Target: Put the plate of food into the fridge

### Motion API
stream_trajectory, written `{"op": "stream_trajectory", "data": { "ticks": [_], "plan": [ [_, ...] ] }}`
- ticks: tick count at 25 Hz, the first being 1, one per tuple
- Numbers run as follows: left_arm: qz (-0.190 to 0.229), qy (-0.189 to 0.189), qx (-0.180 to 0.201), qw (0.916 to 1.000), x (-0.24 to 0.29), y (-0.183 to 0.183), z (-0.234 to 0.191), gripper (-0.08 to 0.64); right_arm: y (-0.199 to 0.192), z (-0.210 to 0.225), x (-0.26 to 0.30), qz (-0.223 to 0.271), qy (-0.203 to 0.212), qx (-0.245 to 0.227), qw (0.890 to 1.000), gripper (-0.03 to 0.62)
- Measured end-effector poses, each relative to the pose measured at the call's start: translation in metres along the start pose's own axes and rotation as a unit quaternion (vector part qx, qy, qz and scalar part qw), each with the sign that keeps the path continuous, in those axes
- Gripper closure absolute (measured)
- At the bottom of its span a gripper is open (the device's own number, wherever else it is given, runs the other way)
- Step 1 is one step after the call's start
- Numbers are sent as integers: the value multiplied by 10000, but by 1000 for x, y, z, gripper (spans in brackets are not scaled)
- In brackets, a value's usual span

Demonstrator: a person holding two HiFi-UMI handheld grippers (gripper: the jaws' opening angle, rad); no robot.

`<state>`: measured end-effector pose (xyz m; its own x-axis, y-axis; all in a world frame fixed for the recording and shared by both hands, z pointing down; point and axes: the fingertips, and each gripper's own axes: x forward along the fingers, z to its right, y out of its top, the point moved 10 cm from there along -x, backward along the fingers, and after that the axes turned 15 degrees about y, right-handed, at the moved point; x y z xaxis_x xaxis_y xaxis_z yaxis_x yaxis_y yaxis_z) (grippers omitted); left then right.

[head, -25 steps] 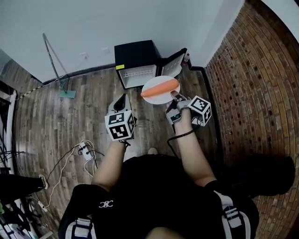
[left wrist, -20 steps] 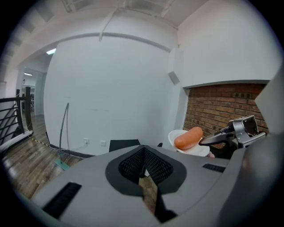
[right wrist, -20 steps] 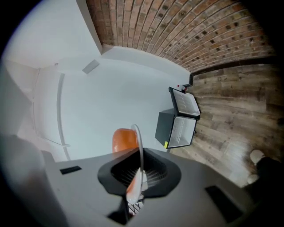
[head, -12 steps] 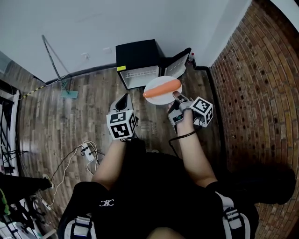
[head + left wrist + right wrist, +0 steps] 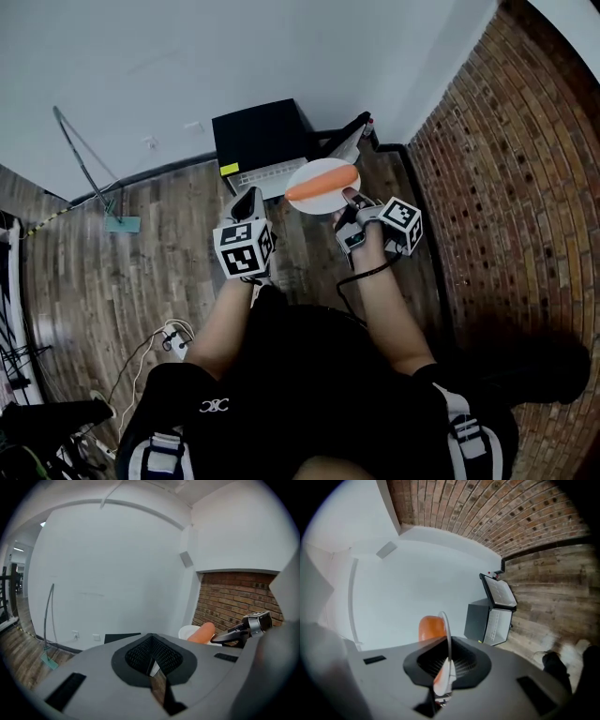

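A white plate (image 5: 306, 174) carrying a long orange piece of food (image 5: 322, 183) hangs in the air, with my right gripper (image 5: 347, 197) shut on its near rim. Straight beyond it stands a small black fridge (image 5: 261, 134) on the floor, its door (image 5: 343, 139) swung open to the right. In the right gripper view the plate (image 5: 448, 637) shows edge-on between the jaws of the right gripper (image 5: 444, 670), with the food (image 5: 430, 627) to its left and the fridge (image 5: 488, 620) beyond. My left gripper (image 5: 246, 201) is shut and empty, left of the plate (image 5: 190, 632).
A brick wall (image 5: 511, 187) runs along the right and a white wall (image 5: 187, 66) stands behind the fridge. A long-handled mop (image 5: 90, 159) leans against the white wall at the left. A power strip with cables (image 5: 174, 336) lies on the wooden floor at lower left.
The person has stepped toward the fridge. The plate now overlaps the fridge's open front in the head view. The floor cables have slid down in the frame. Both grippers keep their hold and stance.
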<state>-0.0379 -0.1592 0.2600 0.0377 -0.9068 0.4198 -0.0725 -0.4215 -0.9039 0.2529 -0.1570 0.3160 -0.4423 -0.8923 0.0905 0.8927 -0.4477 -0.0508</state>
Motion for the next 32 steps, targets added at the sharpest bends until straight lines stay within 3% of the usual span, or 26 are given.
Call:
{"op": "stream_trajectory", "data": {
  "ticks": [7,16,26,32],
  "plan": [
    [8,-327,19,9995,72,39,-33,561,2,-8,67,362,-54,-18,9993,566],
    [-253,-580,2,9980,130,37,-59,561,-1,5,110,585,-246,39,9980,565],
    [-517,-122,-384,9978,148,-8,-57,561,28,52,131,85,-433,155,9989,566],
    [-352,93,-559,9978,190,-77,-50,561,43,144,161,-361,-292,117,9989,566]
  ]
}}
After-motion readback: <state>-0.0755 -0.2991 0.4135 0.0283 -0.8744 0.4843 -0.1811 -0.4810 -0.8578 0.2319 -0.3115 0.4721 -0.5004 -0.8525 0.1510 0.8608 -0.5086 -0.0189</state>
